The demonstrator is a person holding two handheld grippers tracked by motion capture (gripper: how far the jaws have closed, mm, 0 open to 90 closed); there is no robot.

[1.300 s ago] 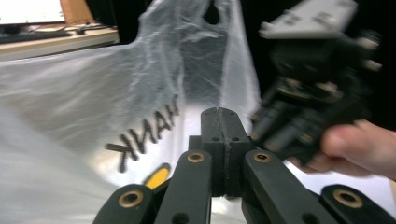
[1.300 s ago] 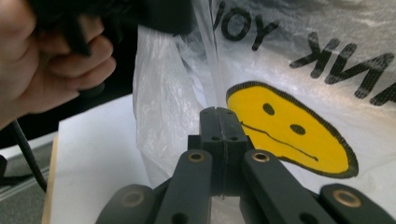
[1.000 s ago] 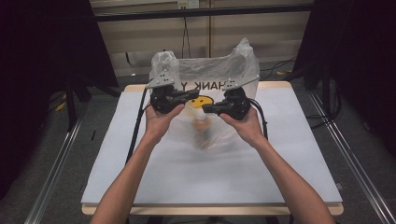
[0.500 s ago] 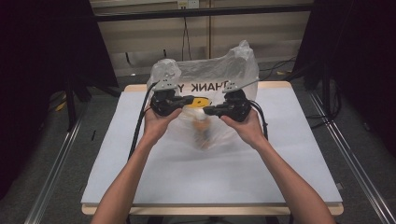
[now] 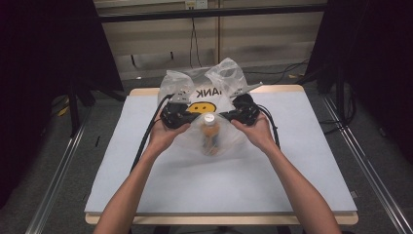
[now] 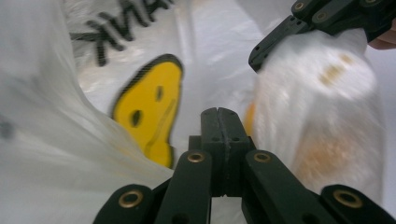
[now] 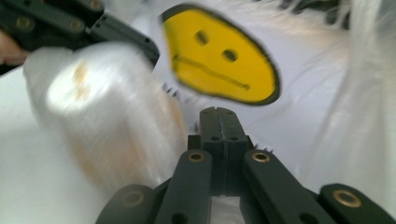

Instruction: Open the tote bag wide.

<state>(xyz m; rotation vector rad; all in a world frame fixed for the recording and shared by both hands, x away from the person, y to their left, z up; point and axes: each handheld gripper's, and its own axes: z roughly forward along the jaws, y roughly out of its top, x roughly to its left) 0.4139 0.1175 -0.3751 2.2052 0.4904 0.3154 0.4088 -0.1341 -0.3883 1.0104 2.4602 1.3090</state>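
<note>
Plastic bag (image 5: 214, 92): translucent, milky white, printed with black block letters and a yellow smiley face (image 6: 152, 105) outlined in black, with black eyes and mouth. In the left gripper view the face sits just left of the jaw tips; in the right gripper view it sits above them.

Bottle (image 5: 210, 139) inside the bag: white cap, orange-tinted body seen through the film; pale with orange smears to the right of the left gripper's jaws.

Left gripper (image 6: 218, 112), right gripper (image 7: 217, 111): matte black, brass-coloured rivets.

Table (image 5: 146, 195): pale blue-grey top, light wood edge.
</note>
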